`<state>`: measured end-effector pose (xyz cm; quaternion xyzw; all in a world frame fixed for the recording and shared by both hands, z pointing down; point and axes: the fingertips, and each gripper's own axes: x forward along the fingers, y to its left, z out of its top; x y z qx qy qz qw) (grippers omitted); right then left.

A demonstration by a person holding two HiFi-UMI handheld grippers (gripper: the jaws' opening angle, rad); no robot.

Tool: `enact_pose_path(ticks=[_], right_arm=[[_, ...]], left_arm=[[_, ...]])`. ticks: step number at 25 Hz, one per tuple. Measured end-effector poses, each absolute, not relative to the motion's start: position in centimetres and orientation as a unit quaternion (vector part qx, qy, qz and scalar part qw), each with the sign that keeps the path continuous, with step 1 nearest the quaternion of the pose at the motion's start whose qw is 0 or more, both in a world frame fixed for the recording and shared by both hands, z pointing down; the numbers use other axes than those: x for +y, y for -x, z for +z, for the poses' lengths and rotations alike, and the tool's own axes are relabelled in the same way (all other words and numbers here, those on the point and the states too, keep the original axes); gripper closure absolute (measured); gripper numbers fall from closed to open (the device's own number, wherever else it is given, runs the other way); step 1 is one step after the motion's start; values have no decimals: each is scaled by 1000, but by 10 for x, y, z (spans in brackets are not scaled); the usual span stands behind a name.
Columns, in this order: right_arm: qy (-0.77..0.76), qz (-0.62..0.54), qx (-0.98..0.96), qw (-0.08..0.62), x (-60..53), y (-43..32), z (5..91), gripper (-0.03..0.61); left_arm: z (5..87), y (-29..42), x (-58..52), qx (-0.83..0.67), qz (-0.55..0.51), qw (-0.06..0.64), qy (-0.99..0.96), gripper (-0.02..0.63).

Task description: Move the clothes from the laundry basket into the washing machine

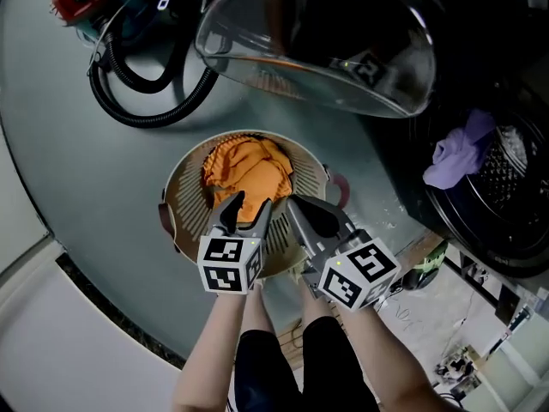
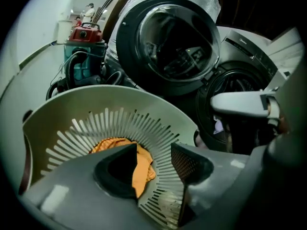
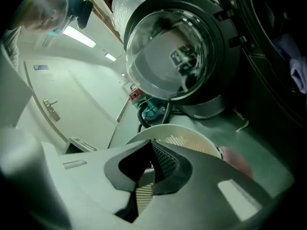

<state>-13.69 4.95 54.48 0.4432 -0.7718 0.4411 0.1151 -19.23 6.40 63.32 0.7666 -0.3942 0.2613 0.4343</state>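
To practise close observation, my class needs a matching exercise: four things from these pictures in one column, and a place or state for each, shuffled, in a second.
Things
1. orange cloth
2. lilac cloth
3. black hose
4. right gripper

Places or states
A. hanging at the mouth of the washing machine
B. lying in the laundry basket
C. shut
D. looped on the floor

Pairs: 1-B, 2-A, 3-D, 4-C

Our left gripper [image 2: 154, 152] above the basket [image 2: 110, 94]
We see its jaws apart and empty, with orange cloth [image 2: 143, 169] lying in the basket.
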Motion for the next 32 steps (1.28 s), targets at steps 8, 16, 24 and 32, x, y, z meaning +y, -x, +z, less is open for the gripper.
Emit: enact_pose_path(ticks=[8, 16, 24, 32], right_arm=[[-428, 436, -786, 100, 49, 139, 547, 549], [-429, 416, -795, 106, 66, 121, 562, 549], [-444, 418, -787, 97, 72, 103, 572, 549], [-454, 416, -782, 95, 68, 96, 561, 549]], left_arm=[[733, 185, 74, -366, 353, 404, -760, 321], [815, 166, 100, -315, 422, 403, -749, 295], [863, 165, 114, -284, 531, 322, -730, 262], [828, 188, 106, -312, 509, 331, -731, 577]])
